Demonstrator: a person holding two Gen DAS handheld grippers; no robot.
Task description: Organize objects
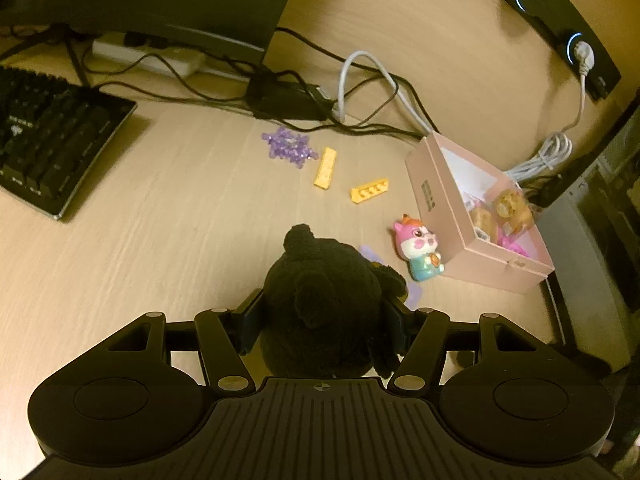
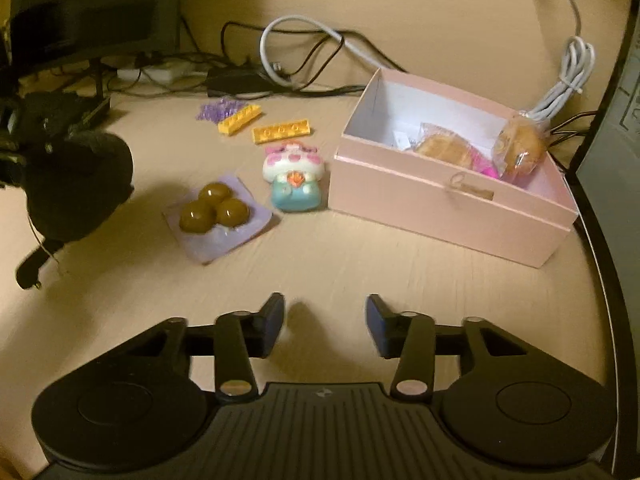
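The left gripper (image 1: 324, 312) clamps a black plush toy (image 1: 324, 304) between its two fingers, holding it above the wooden desk (image 1: 160, 240). In the right wrist view the same toy (image 2: 76, 184) hangs at about nine o'clock, off the surface.

The right gripper (image 2: 325, 320) hovers over bare desk with its jaws partly apart and nothing between them.

From that gripper, a pink box (image 2: 448, 204) sits at about one o'clock, open at the top, with wrapped pastries (image 2: 520, 152) inside. Just beside the box's left wall, at twelve o'clock, lies a pink-and-teal squirrel figure (image 2: 294, 176). At eleven o'clock rests a lilac tray (image 2: 208, 248) carrying three brown balls (image 2: 214, 208). Farther off, two yellow bricks (image 2: 282, 131) lie near a purple bead cluster (image 2: 218, 110). Cables (image 2: 304, 40) trail along the back edge, and in the left wrist view a keyboard (image 1: 52, 136) lies at ten o'clock.
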